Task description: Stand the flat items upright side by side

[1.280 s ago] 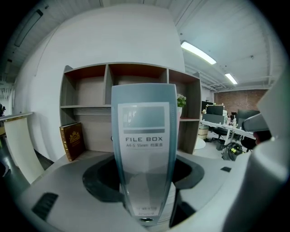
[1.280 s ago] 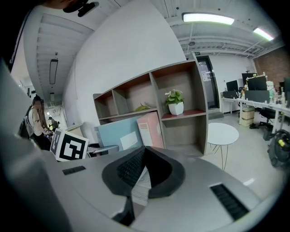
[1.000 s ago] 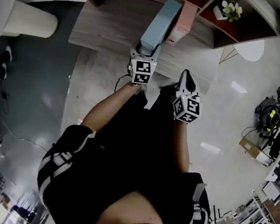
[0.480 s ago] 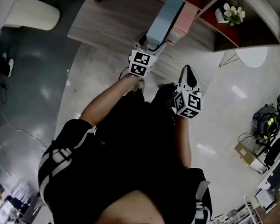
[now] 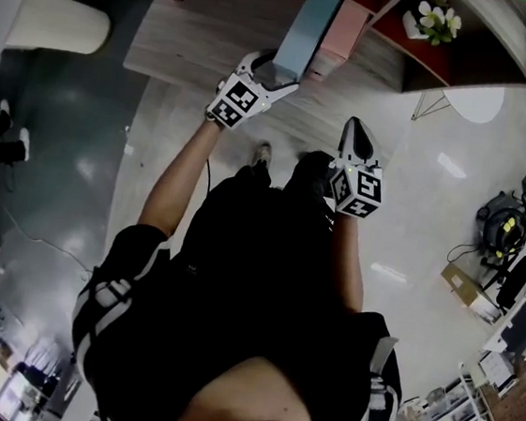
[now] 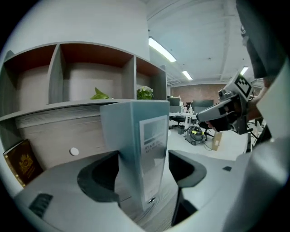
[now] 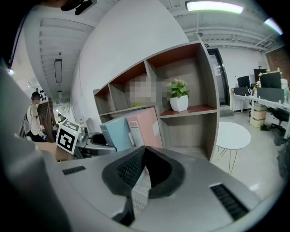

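The left gripper [image 6: 143, 168] is opening, letting go of the blue file box [image 6: 136, 140]. It stands beside the pink file box [image 7: 146, 128], maybe touching. The right gripper [image 7: 143, 156] is pinched shut on nothing. Next, back away gently.

Glossy grey floor [image 5: 79, 165], wooden shelf unit [image 7: 205, 81] — ceiling strip lights [image 6: 161, 49].

The left arm [image 5: 173, 185] stretches forward, its bare forearm almost straight, and holds the left tool [image 5: 277, 72] well ahead of the body. That tool's jaws are opening around a binder [image 6: 136, 145], and the right pad stands clear of it. The right arm [image 5: 347, 262] is bent close to the torso. The right tool [image 5: 355, 135] points forward with its jaws pressed together.
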Action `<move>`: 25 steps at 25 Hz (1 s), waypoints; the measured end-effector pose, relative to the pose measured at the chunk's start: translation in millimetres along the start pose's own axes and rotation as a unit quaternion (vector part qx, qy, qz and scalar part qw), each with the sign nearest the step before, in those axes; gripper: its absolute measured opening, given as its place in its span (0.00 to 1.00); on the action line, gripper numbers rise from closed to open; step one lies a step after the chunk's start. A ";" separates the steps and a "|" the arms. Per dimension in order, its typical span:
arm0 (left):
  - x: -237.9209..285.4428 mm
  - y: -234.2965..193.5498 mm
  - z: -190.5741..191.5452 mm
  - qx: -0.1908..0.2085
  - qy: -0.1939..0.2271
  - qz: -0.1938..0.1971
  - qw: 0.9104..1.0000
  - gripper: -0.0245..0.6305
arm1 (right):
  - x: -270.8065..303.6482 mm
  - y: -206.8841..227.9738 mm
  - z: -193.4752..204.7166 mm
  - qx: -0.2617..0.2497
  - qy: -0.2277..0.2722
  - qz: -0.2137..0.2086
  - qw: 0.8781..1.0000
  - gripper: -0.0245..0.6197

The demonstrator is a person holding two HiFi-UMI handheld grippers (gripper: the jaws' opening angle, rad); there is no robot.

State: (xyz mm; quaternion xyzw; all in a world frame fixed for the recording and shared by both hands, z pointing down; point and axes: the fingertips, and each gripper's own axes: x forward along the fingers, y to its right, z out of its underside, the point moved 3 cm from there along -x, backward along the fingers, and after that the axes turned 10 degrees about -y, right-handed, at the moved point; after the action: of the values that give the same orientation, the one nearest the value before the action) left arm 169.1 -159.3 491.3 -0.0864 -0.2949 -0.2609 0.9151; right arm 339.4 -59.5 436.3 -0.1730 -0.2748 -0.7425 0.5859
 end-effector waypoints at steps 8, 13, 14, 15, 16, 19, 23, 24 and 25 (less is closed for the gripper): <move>-0.6 -11.6 0.6 0.052 -0.014 0.021 0.998 0.55 | 2.2 -17.3 11.6 0.004 -0.006 -0.004 1.000 0.08; 4.9 -19.9 -4.0 0.069 -0.019 0.033 0.997 0.55 | 2.8 -23.6 15.6 0.010 -0.007 -0.003 1.000 0.08; 7.1 -21.9 -5.2 0.074 -0.020 0.034 0.996 0.55 | 3.5 -24.4 16.3 0.011 -0.007 -0.002 1.000 0.08; 9.6 -23.8 -6.8 0.081 -0.022 0.035 0.996 0.55 | 4.4 -25.0 16.9 0.011 -0.008 -0.002 1.000 0.08; 12.1 -25.6 -8.6 0.087 -0.024 0.034 0.995 0.54 | 5.2 -25.6 17.1 0.012 -0.008 -0.001 1.000 0.08; 20.2 -31.1 -15.0 0.096 -0.026 0.035 0.994 0.54 | 7.2 -26.0 17.0 0.013 -0.010 0.000 1.000 0.08; 31.0 -40.7 -22.7 0.090 -0.021 0.032 0.995 0.54 | 8.8 -21.0 16.5 0.014 -0.013 0.002 1.000 0.08; 33.9 -42.5 -24.2 0.089 -0.020 0.033 0.995 0.54 | 9.7 -18.9 16.5 0.013 -0.013 0.002 1.000 0.08; 36.8 -43.9 -25.8 0.088 -0.019 0.034 0.995 0.54 | 10.7 -16.9 16.3 0.012 -0.013 0.002 1.000 0.08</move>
State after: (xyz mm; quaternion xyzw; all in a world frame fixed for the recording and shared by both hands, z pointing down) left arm 184.0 -220.3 492.1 -0.0202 -0.3313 -0.2011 0.9216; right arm 319.4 -55.1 451.9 -0.1763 -0.2914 -0.7353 0.5860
